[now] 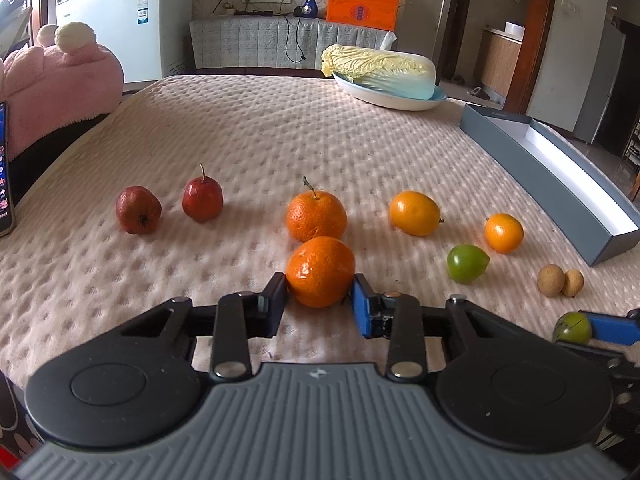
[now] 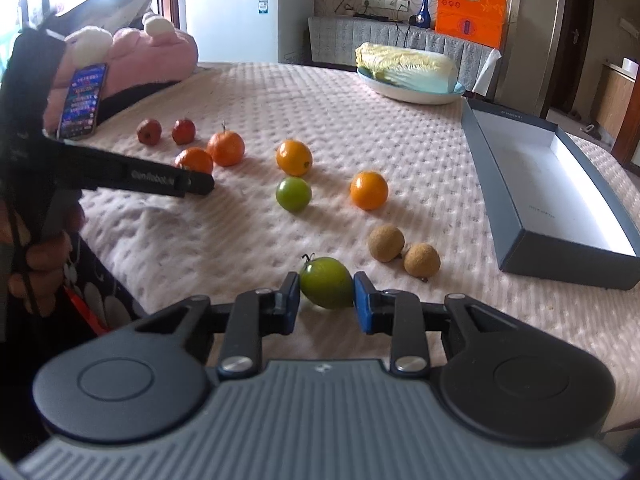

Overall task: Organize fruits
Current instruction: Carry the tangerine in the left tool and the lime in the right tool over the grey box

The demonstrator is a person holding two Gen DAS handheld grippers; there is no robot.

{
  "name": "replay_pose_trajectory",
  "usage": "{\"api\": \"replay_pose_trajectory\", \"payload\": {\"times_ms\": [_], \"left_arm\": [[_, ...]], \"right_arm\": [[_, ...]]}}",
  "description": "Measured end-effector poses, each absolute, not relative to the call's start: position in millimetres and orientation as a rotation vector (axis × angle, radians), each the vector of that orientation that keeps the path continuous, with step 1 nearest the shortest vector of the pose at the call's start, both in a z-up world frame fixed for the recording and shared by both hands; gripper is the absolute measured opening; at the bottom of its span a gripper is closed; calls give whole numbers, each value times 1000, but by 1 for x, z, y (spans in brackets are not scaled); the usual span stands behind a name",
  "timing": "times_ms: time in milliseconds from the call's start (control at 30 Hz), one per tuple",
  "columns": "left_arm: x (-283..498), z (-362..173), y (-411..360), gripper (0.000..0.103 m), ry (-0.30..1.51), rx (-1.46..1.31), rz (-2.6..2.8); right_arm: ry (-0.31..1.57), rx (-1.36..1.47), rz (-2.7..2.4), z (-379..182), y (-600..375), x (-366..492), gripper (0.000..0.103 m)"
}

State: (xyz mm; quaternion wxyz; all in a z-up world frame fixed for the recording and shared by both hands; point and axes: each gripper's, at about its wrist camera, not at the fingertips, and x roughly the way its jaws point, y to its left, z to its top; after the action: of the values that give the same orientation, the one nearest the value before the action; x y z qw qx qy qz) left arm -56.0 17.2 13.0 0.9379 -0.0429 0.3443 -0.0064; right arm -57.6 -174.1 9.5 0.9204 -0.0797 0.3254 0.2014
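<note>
Left gripper [image 1: 320,300] clamps a mandarin [image 1: 320,271] at lower centre of the left view, on the desk [image 1: 280,128]. Right gripper [image 2: 326,300] pinches a green fruit [image 2: 327,282], lower centre of its view. Grasp step; next likely lift, group by kind, maybe into the grey box [image 2: 560,184] at right.

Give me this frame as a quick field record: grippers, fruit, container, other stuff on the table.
left gripper: shut on near tangerine
right gripper: shut on green tomato
red fruits: two, far left, apart
second tangerine: with stem, just behind the held one
smooth oranges: two, right of centre
green lime-like fruit: loose, in front of the oranges
brown longans: two, touching
grey box: open, white inside, nothing visible in it
cabbage: on white plate, far end
surface: pink textured cloth
</note>
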Motion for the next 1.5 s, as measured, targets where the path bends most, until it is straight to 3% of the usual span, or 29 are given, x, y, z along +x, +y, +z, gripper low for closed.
{"api": "replay_pose_trajectory", "payload": {"times_ms": [300,600,1500], "left_arm": [[-55,13,16,40,700,-81,-6],[-57,25,10,40,680,-116,-34],[2,75,-130,40,569,-9,-306]], "right_arm": [[659,-250,577,47,-176,-33,32],[614,-93,547,47,-191,-22,32],[522,14,227,62,-285,7,32]]}}
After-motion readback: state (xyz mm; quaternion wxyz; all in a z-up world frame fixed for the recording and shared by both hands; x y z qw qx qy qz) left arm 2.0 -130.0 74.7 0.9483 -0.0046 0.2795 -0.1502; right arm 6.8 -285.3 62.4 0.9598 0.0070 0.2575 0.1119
